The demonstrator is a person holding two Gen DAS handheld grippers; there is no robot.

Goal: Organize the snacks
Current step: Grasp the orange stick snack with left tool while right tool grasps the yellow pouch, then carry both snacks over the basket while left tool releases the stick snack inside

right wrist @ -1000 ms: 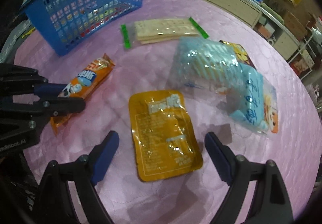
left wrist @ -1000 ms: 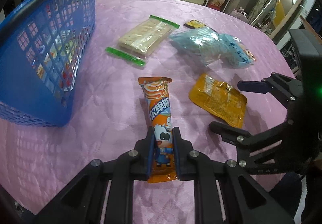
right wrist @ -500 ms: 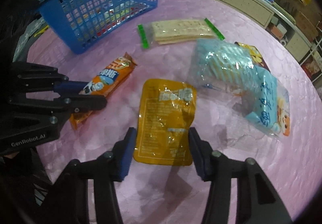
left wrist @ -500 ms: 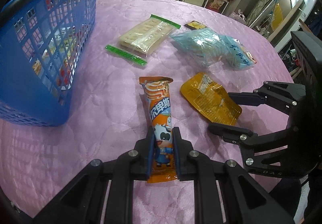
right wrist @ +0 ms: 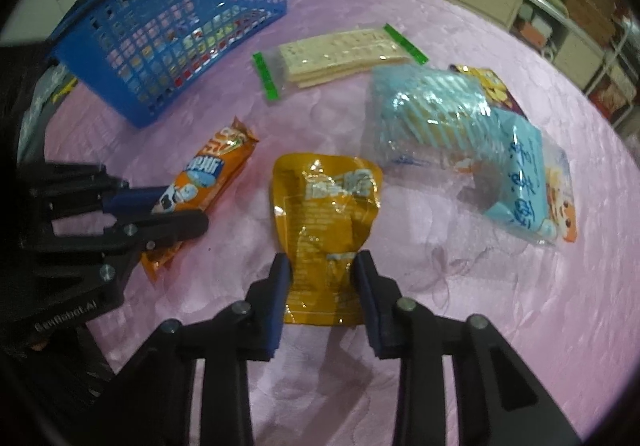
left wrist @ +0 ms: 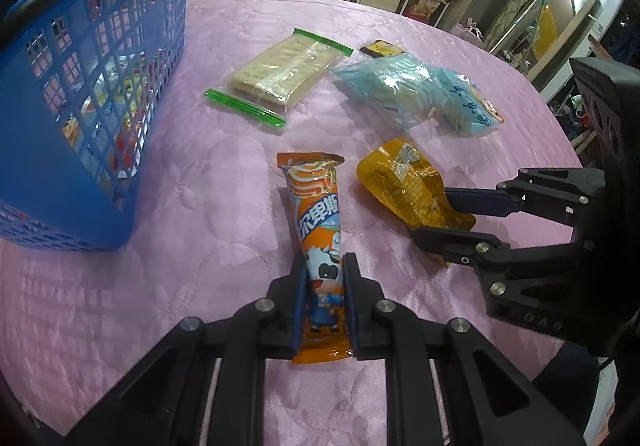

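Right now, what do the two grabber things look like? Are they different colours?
Both look alike. The left hand-held gripper and the right hand-held gripper are black, with long angular link arms joined by round silver bolts. Their fingers carry dark blue pads. The left one's body has white lettering, too blurred to read surely. No cables or sleeves show.
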